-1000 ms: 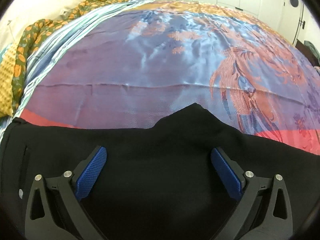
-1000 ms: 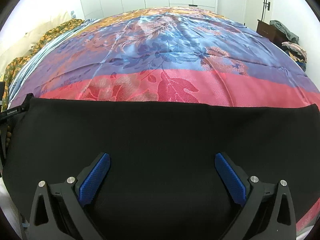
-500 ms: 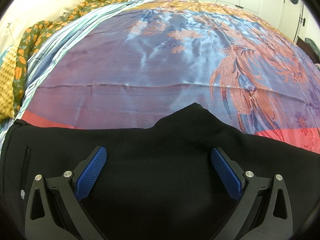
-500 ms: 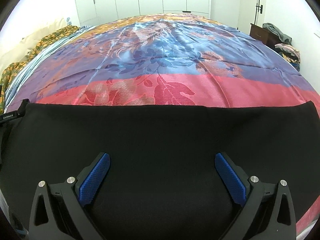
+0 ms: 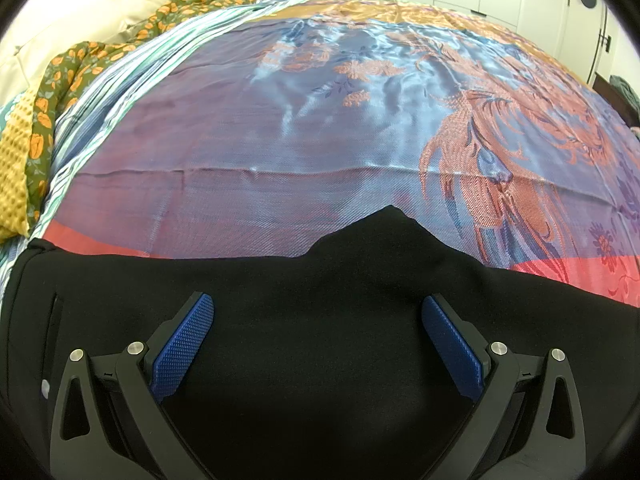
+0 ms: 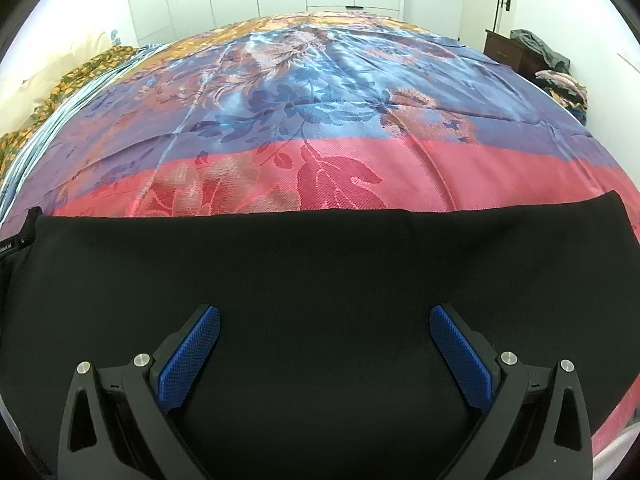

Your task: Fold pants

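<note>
While your left gripper (image 5: pixel 316 316) and right gripper (image 6: pixel 324 326) hover wide open and empty, the black pants (image 6: pixel 320 264) lie crosswise beneath both, on the bed (image 6: pixel 320 160).

Black fingers (image 5: pixel 120 376) carry textured blue pads (image 6: pixel 188 354), silver screws.
</note>
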The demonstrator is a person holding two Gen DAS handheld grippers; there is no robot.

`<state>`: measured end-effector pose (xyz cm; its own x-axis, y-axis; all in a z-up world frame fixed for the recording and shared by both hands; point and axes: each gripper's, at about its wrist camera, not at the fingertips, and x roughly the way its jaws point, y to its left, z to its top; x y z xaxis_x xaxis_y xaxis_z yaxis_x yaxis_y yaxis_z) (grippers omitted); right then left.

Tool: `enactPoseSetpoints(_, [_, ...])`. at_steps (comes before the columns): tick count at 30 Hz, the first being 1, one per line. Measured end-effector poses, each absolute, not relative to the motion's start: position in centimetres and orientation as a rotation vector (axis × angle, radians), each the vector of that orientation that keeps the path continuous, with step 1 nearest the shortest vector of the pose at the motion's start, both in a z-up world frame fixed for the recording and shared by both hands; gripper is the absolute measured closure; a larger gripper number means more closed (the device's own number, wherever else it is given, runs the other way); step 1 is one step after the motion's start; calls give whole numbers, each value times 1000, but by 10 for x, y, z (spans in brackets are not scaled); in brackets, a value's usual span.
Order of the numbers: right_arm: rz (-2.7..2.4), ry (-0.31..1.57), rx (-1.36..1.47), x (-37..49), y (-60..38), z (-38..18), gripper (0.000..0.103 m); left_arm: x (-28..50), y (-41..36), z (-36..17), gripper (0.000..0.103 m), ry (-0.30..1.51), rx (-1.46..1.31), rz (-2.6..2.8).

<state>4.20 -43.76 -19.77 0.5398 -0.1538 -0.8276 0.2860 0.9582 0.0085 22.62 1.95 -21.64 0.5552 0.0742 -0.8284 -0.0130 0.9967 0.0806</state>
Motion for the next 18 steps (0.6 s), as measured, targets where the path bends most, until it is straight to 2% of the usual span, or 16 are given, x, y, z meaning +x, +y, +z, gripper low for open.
enactPoseSetpoints(18, [-216,886,161,31,-441,-196,0,226,19,-216,0,980,67,52])
